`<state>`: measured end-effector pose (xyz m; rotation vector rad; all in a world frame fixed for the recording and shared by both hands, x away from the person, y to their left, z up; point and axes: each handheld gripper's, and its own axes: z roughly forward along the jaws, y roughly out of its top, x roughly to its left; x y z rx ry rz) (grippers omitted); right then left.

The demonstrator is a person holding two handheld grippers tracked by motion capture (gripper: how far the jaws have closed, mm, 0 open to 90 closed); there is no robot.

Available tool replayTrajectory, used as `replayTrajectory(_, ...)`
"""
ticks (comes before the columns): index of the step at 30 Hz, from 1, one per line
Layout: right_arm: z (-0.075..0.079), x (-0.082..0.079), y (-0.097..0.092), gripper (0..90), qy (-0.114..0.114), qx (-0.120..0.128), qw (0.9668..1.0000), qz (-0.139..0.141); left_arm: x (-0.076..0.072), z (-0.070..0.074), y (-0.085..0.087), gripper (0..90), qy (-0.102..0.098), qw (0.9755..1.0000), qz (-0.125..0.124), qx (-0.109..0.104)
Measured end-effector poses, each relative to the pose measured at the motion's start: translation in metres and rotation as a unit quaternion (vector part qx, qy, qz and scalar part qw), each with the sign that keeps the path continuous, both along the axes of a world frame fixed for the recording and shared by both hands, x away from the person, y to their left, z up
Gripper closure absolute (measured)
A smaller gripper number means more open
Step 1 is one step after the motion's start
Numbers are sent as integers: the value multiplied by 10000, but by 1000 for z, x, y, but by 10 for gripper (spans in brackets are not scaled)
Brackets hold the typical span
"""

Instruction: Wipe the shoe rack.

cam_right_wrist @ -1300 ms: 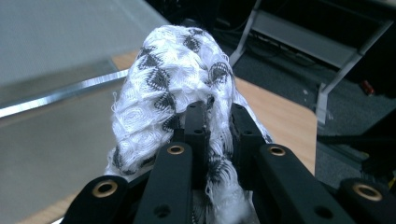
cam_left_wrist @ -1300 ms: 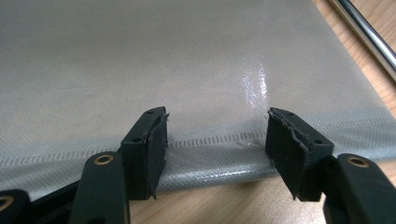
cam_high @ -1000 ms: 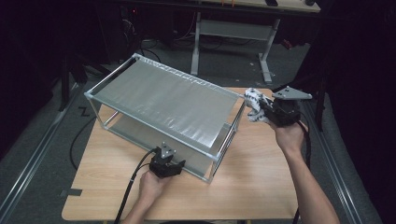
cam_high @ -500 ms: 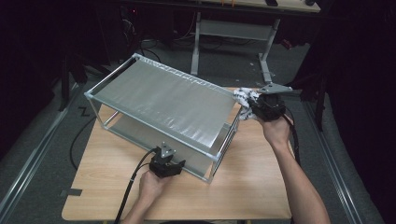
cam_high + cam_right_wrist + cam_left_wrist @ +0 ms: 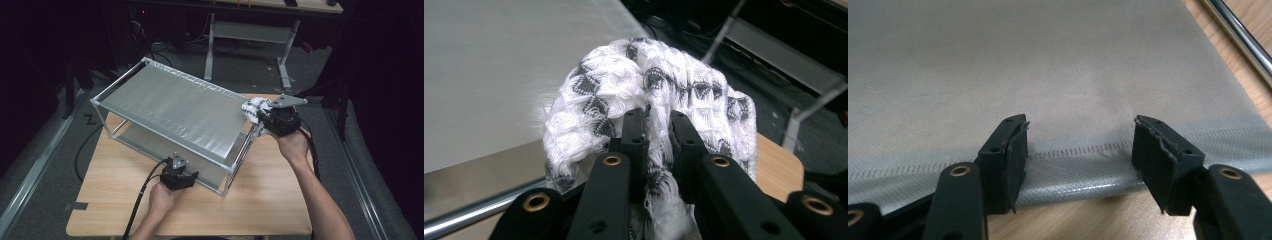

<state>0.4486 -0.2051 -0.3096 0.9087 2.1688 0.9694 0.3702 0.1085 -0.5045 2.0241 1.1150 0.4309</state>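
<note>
The right gripper pinches a white patterned cloth at the rack's far right corner. The left gripper stands spread around the rack's near fabric edge.

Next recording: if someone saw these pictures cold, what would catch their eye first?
First, the big silver metal-framed rack with grey fabric shelves, standing at an angle across the wooden table. Next, the white and dark grey knitted cloth, pinched between the jaws of the right gripper at the rack's right end. At the near side, the left gripper has its jaws spread open around the hemmed edge of the lower shelf.
</note>
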Motion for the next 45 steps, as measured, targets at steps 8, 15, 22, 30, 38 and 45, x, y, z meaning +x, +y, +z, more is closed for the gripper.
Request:
replayTrajectory(8, 0, -23, 11, 804, -34, -36, 9989, 473, 0, 0, 0, 398, 8, 10000, 2, -9)
replayTrajectory(15, -1, -40, 18, 804, -70, -35, 9970, 774, 0, 0, 0, 398, 3, 10000, -1, -4)
replayTrajectory(22, -3, -53, 24, 804, -99, -18, 9949, 1006, 0, 0, 0, 398, 4, 10000, -1, -5)
replayTrajectory(30, -6, -64, 26, 803, -106, 48, 9931, 1169, 0, 0, 0, 398, -5, 10000, 2, 1)
replayTrajectory(38, -9, -76, 26, 803, -124, 64, 9913, 1309, 0, 0, 0, 398, -1, 10000, 6, 0)
replayTrajectory(45, -13, -82, 23, 803, -88, 178, 9906, 1350, 0, 0, 0, 398, 1, 10000, 2, 9)
